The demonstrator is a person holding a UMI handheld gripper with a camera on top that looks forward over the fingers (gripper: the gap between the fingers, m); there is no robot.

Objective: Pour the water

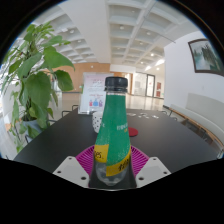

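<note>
A bright hall with a coffered ceiling (125, 25), glass doors far off, a screen (207, 55) on the wall to one side. Nearer, a leafy plant (35, 85) beside a dark table (60, 140) that fills the lower ground. On the table beyond the bottle, a pale cup (97, 121) (small, partly hidden, contents not to be told) and a few red specks too small to name. Behind those, a poster board (95, 97).

Closest of all, a green bottle (113, 135), upright, black cap on, yellow label round its lower half, standing between the fingers of the gripper (113, 163). Pink pads (87, 157) flush against both sides of the bottle, no gap visible at either flank: closed to bottle width and gripping it, by the look of it. Whether lifted off the table or resting on it, hard to say.

Step in hand, as a judgement: the grasp made, the pour not yet begun, bottle level and well short of the cup. Next move calls for carrying the bottle forward to the cup, neck above the rim, then a slow tilt. Cap appears on (a plain obstacle to any pouring), so nothing will flow unless it comes off. Firm grip needed through the tilt, since a smooth round bottle may slip or twist between the pads.
</note>
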